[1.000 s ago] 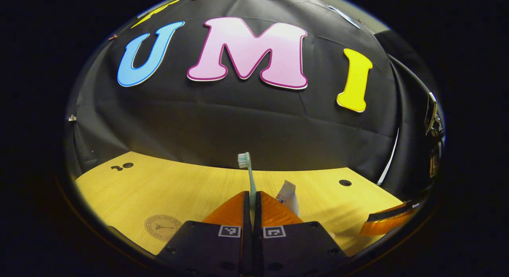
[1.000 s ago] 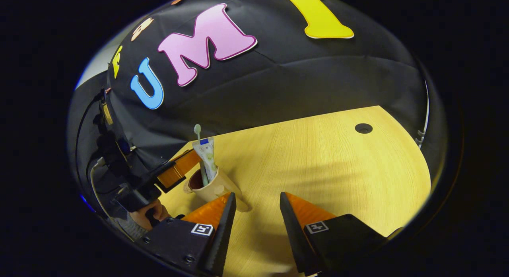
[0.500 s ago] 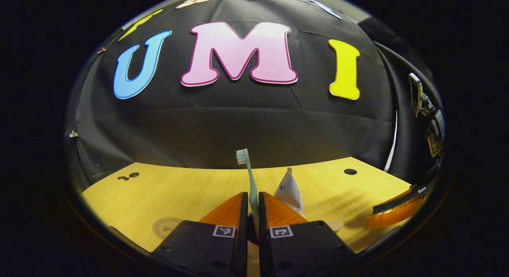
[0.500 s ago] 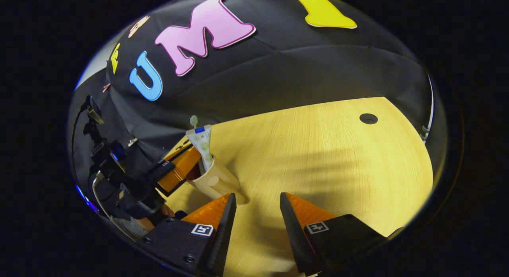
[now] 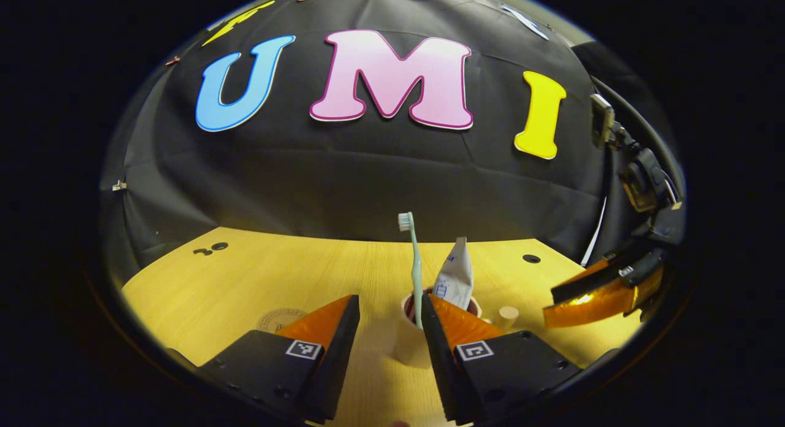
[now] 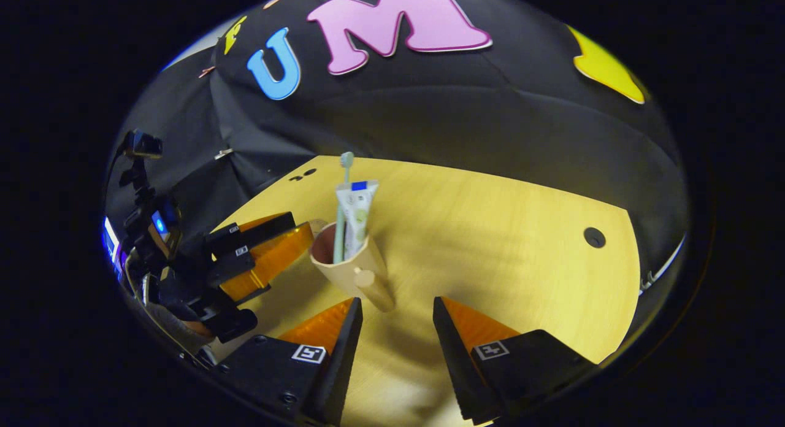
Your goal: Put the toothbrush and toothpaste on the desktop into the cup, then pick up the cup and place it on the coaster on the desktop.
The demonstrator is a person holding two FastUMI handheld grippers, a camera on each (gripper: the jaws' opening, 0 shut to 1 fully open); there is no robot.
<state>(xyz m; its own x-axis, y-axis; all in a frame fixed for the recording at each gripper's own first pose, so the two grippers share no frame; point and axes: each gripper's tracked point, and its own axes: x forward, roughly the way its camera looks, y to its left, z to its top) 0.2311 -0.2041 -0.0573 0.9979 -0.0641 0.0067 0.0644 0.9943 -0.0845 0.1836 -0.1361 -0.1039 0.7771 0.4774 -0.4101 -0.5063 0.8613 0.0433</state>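
Left gripper (image 5: 383, 323) opened wide, fingers released from toothbrush (image 5: 415, 264) clamped between them a second earlier. Toothbrush stood upright beside toothpaste (image 6: 354, 215) inside cup (image 6: 356, 273), mid-tabletop (image 6: 503, 230). Right gripper (image 6: 397, 319) spread apart, holding nothing, near cup. Coaster (image 5: 279, 319) lay toward the tabletop's near left edge. Loading apparently finished; cup lift next.

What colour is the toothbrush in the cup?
Pale mint green toothbrush with white bristles; clearest in the left gripper view.
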